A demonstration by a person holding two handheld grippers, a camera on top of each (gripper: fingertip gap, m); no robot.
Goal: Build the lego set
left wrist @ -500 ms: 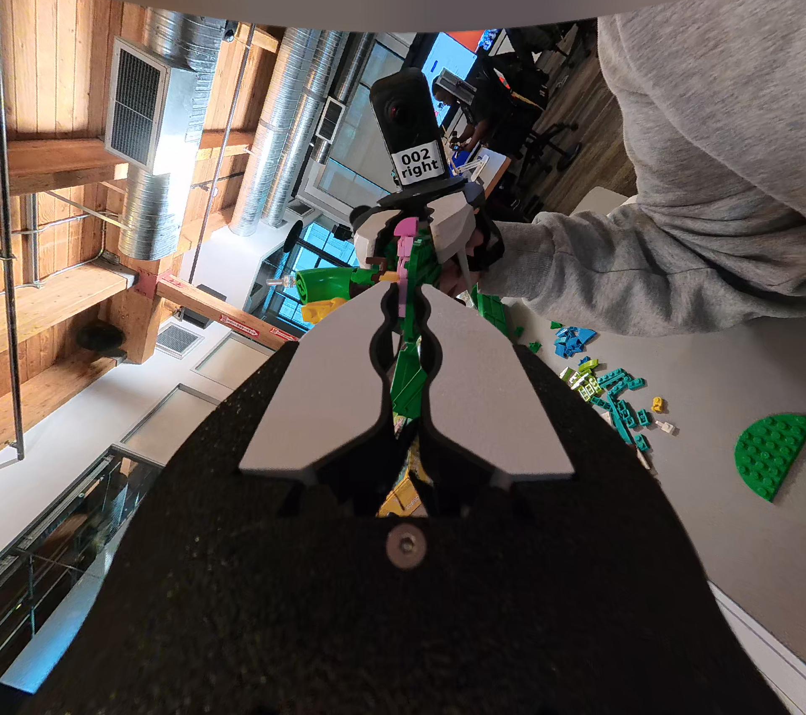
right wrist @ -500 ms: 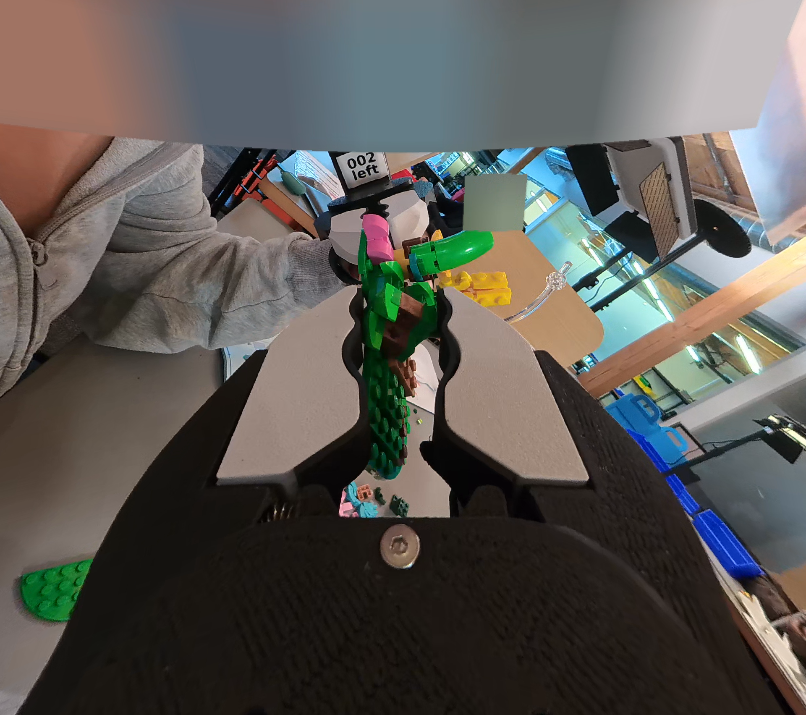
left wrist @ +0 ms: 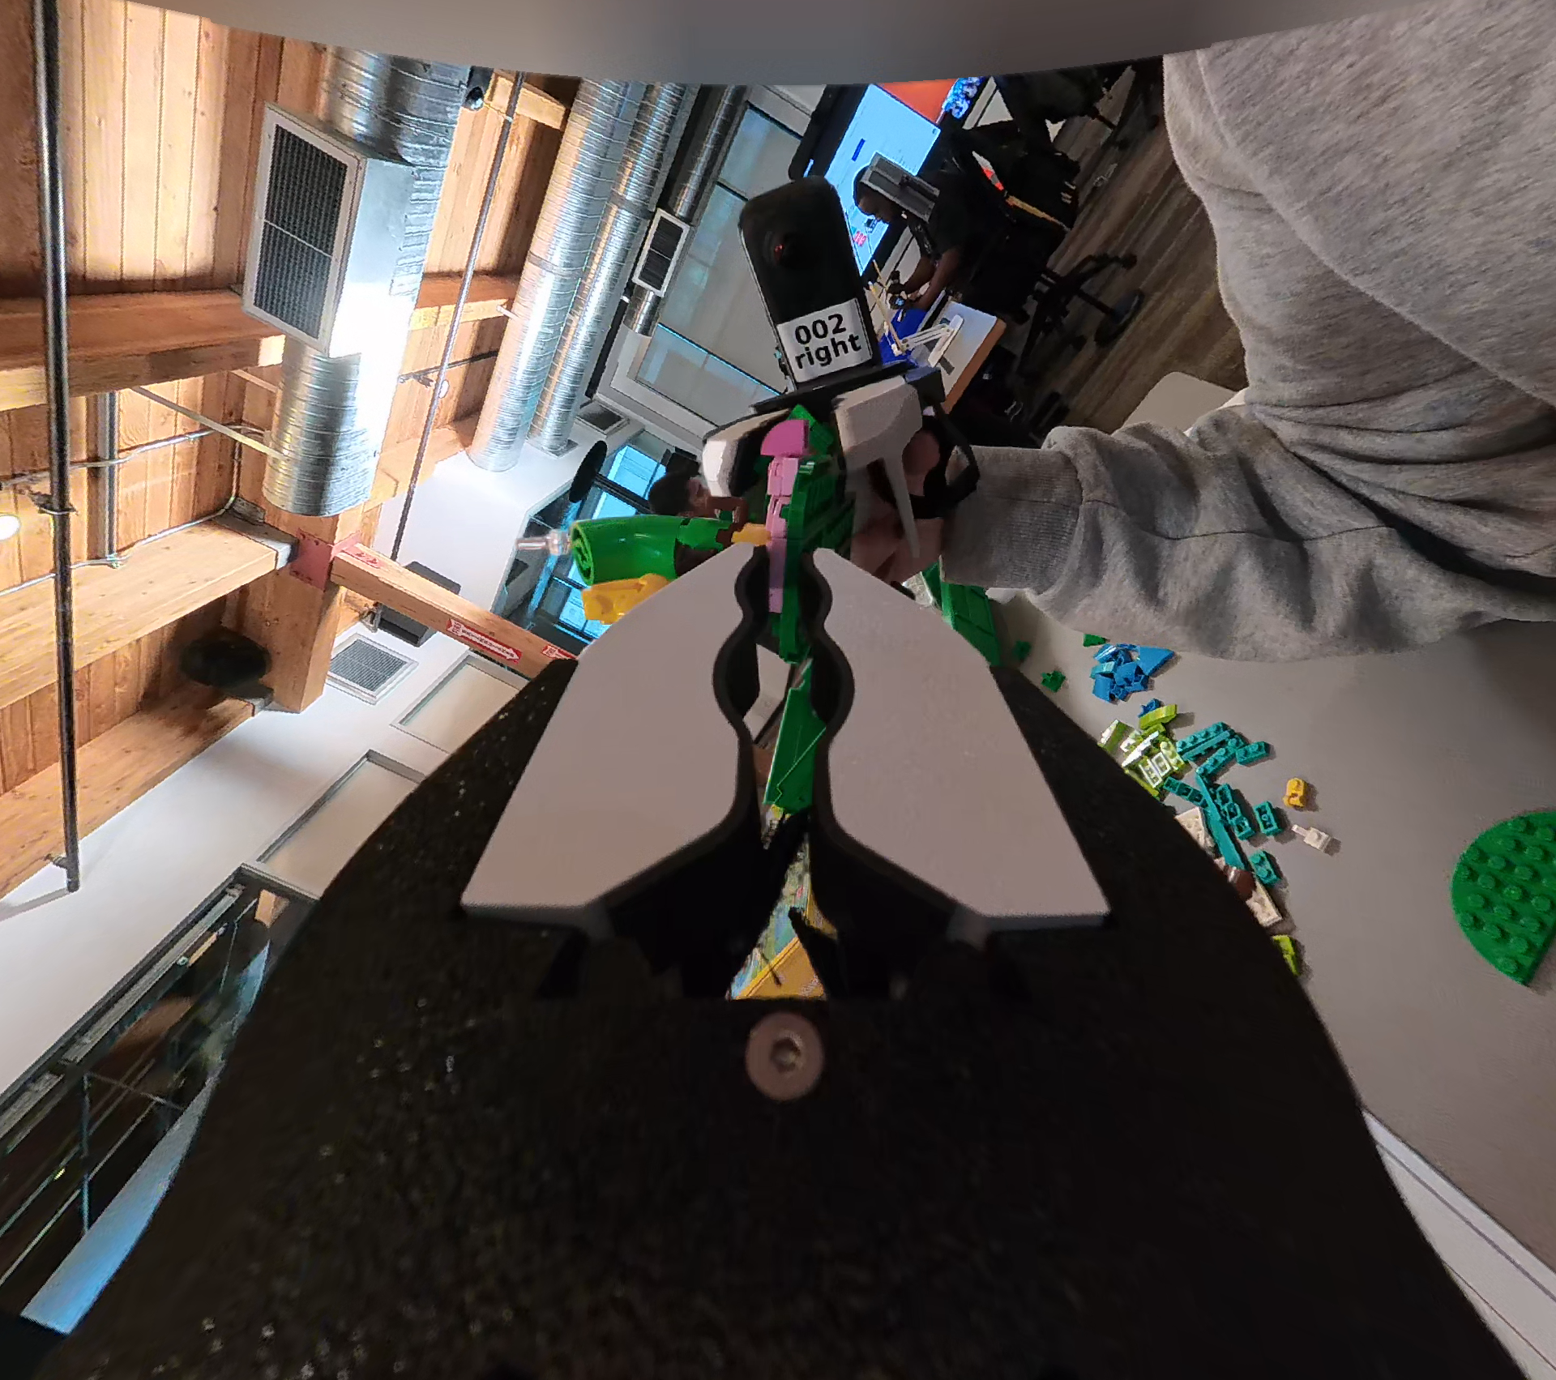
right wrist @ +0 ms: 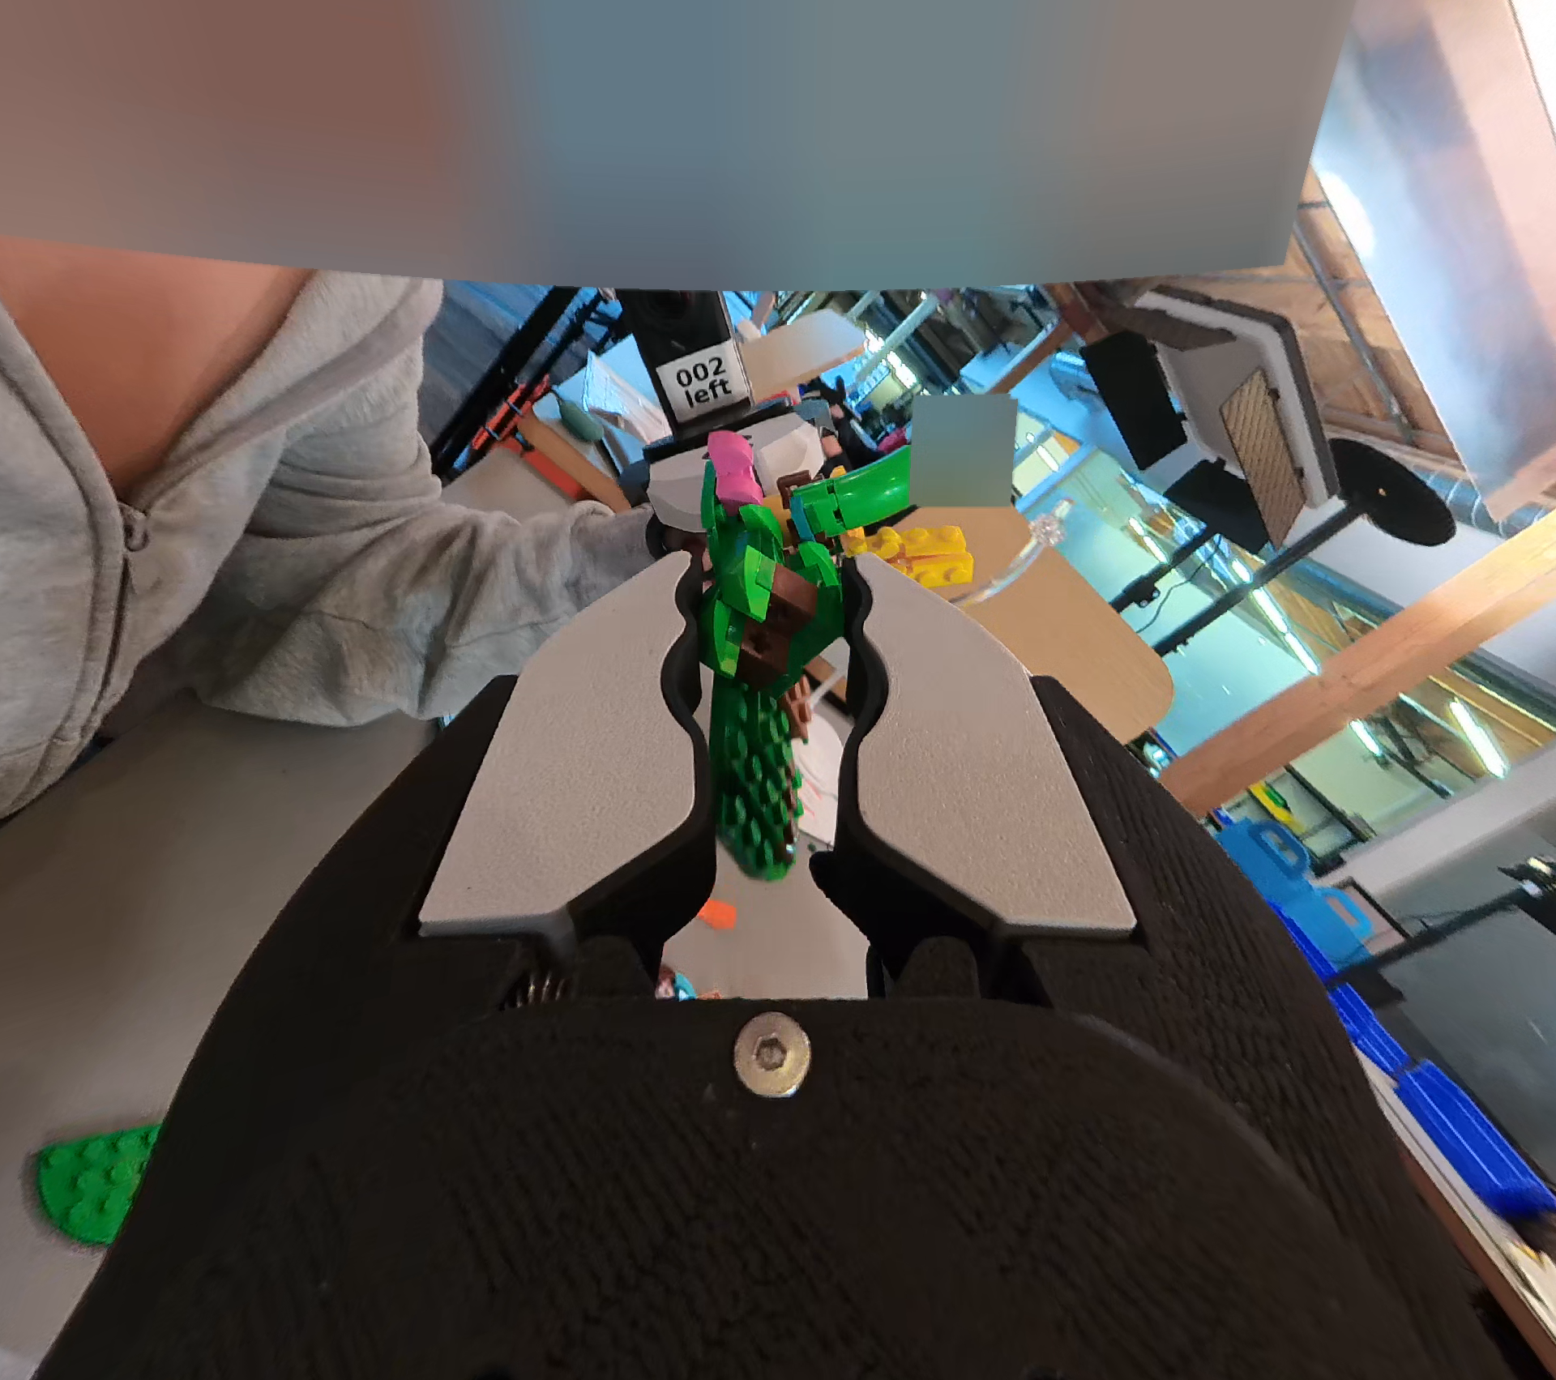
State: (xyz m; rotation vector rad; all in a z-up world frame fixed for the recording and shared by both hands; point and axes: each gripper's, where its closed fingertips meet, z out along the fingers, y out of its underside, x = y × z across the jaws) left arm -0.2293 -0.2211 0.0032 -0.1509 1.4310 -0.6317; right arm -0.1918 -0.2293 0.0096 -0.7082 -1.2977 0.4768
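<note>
Near the left gripper (left wrist: 781, 565), its two grey fingers (left wrist: 657, 708) are clenched on a green toy-brick model (left wrist: 796, 582), pinching its thin green plate and the pink strip along it. The model is held up in the air, above the grey table (left wrist: 1389, 708). From the opposite side the right gripper (right wrist: 770, 565) has its fingers (right wrist: 589, 708) closed around the model's leafy green and brown part, the pads against both flanks. A curved green tube (right wrist: 867, 493) and yellow bricks (right wrist: 926, 552) project sideways from the model. Farther off, loose teal and lime bricks (left wrist: 1212, 759) and a half-round green baseplate (left wrist: 1507, 893) lie on the table, beyond a grey sleeve (left wrist: 1221, 523).
</note>
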